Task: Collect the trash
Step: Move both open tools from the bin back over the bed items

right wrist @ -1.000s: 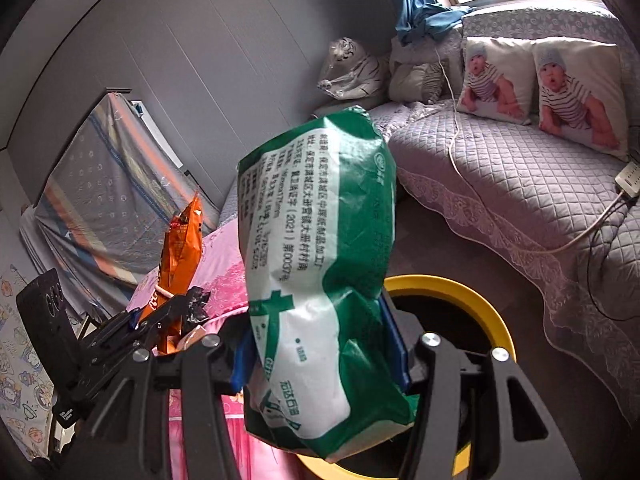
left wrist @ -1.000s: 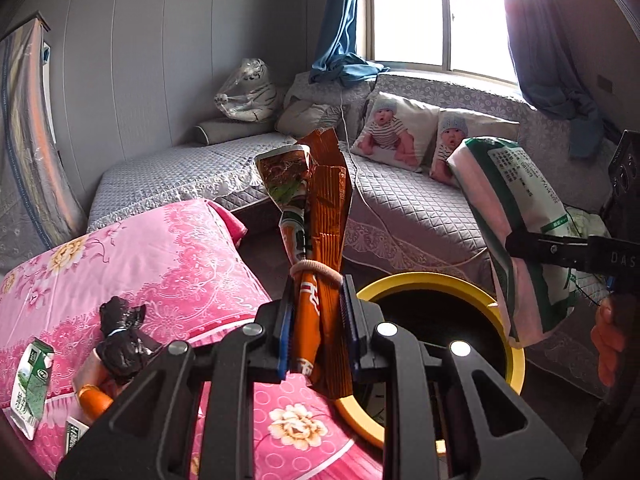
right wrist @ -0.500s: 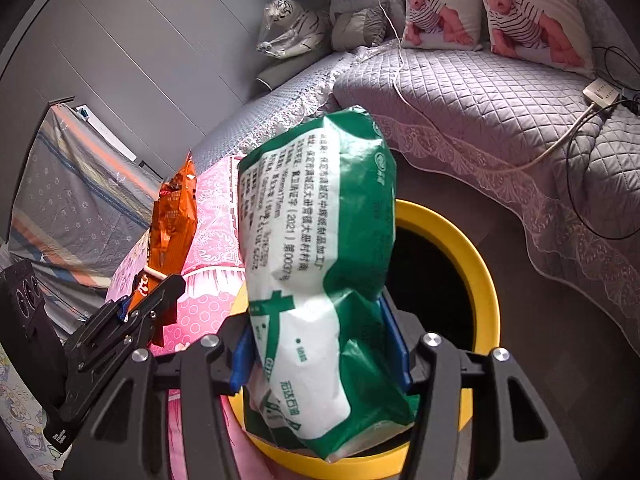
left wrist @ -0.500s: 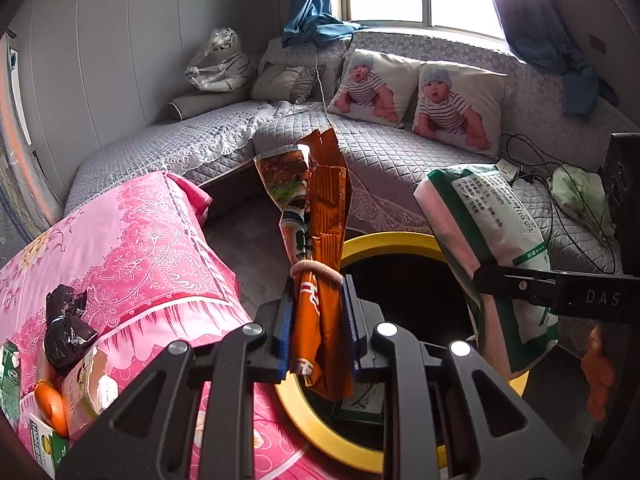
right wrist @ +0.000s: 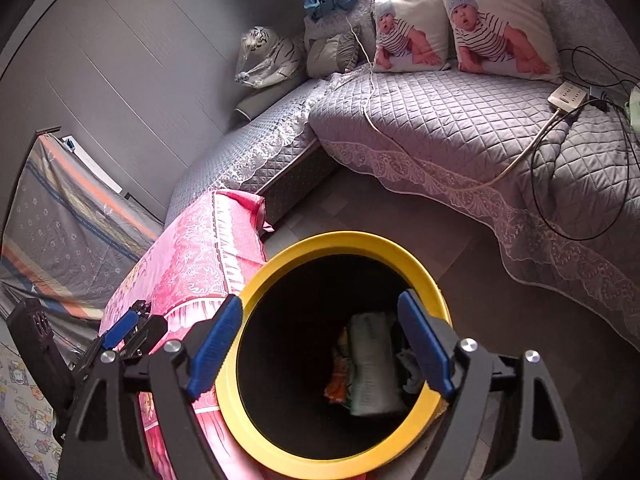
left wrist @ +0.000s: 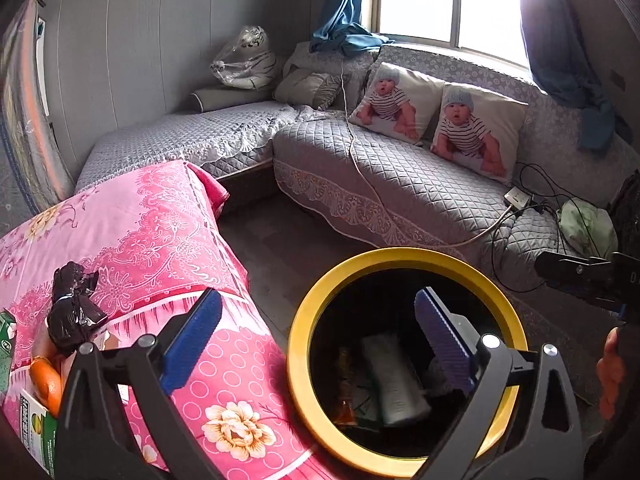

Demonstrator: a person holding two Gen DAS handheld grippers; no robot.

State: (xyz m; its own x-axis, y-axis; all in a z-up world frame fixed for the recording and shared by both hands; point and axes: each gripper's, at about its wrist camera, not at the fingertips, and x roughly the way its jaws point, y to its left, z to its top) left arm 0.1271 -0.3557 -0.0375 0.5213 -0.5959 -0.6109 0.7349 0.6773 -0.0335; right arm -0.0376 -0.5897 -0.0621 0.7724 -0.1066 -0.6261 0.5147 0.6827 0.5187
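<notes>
Trash point(right wrist: 370, 364) in yellow-rimmed bin point(right wrist: 260, 432) (both jaws wide)

Left gripper point(left wrist: 316, 340) and right gripper point(right wrist: 320, 340) angle downward, jaws just opened wide, empty.

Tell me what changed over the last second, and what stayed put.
Both jaws have just opened. The left gripper dropped the orange snack wrapper; the right gripper dropped the green-and-white bag. Both now lie inside the yellow-rimmed bin. The black bag stayed on the pink cloth.
</notes>
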